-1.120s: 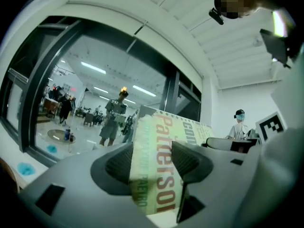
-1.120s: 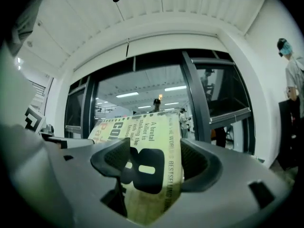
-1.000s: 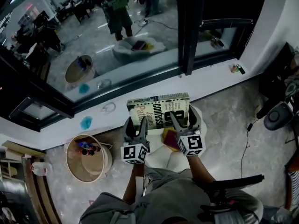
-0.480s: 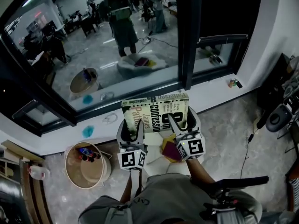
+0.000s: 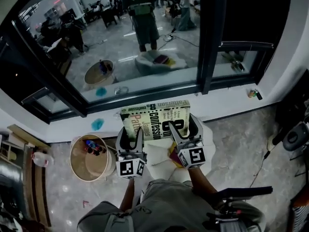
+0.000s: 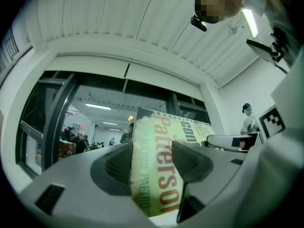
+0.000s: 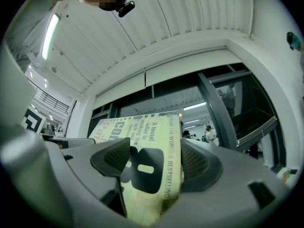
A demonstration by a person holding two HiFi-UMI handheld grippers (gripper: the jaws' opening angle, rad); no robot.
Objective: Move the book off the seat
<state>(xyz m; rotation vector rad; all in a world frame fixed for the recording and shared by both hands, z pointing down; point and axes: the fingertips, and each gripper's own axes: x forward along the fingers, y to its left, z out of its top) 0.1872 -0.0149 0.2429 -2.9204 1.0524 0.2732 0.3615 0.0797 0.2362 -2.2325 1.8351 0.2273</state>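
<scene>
A pale green paperback book (image 5: 157, 120) with black and red cover print hangs above the white round seat (image 5: 157, 159), held level at its near edge by both grippers. My left gripper (image 5: 131, 137) is shut on the book's left part (image 6: 152, 165), with the pads pressing on both covers. My right gripper (image 5: 183, 128) is shut on the right part (image 7: 149, 170) in the same way. In the gripper views the book points up toward the window and ceiling. A purple and yellow object (image 5: 174, 154) lies on the seat below the book.
A round wicker basket (image 5: 77, 166) with toys stands on the floor at the left. A large dark-framed window (image 5: 205, 47) with a white sill runs just beyond the book. A white jug (image 5: 41, 159) sits far left, and dark equipment (image 5: 241, 197) is at lower right.
Both grippers have risen with the book, which now sits higher above the seat and nearer the window sill. The head view has tilted up.
</scene>
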